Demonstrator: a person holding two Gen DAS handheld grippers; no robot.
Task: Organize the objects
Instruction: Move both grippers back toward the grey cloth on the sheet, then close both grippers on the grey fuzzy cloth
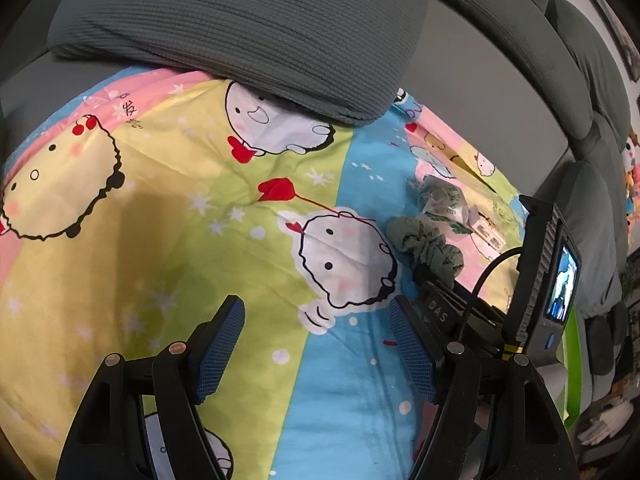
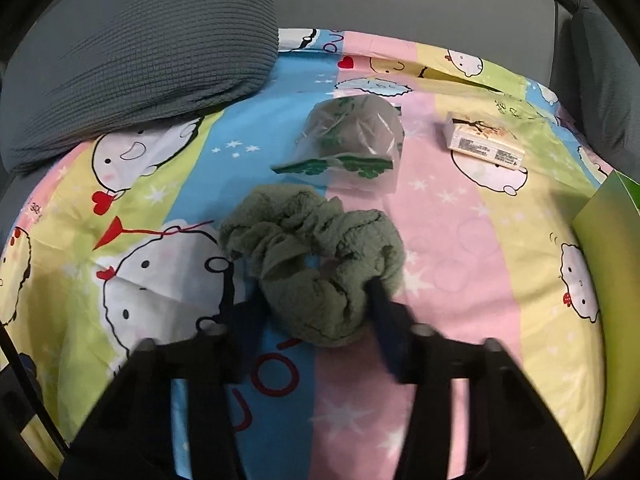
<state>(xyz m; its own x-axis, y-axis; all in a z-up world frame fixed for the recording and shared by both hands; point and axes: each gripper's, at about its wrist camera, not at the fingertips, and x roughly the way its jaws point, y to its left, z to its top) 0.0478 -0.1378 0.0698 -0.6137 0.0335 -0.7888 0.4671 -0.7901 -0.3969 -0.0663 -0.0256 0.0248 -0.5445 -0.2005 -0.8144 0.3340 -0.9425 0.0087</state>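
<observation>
A green scrunchie (image 2: 316,264) lies on the cartoon-print bedsheet (image 2: 480,264). My right gripper (image 2: 312,300) has its two fingers on either side of the scrunchie's near part; the motion blur hides whether they press it. The scrunchie also shows in the left wrist view (image 1: 426,240), with the right gripper's body (image 1: 544,280) behind it. A clear plastic bag with green print (image 2: 352,144) lies just beyond the scrunchie. A small beige box (image 2: 484,140) lies far right. My left gripper (image 1: 316,332) is open and empty above the sheet.
A grey ribbed pillow (image 2: 140,52) lies at the far left on the sheet, also in the left wrist view (image 1: 248,28). A green folder or bag edge (image 2: 612,216) sits at the right. Grey sofa cushions (image 1: 572,60) run along the back.
</observation>
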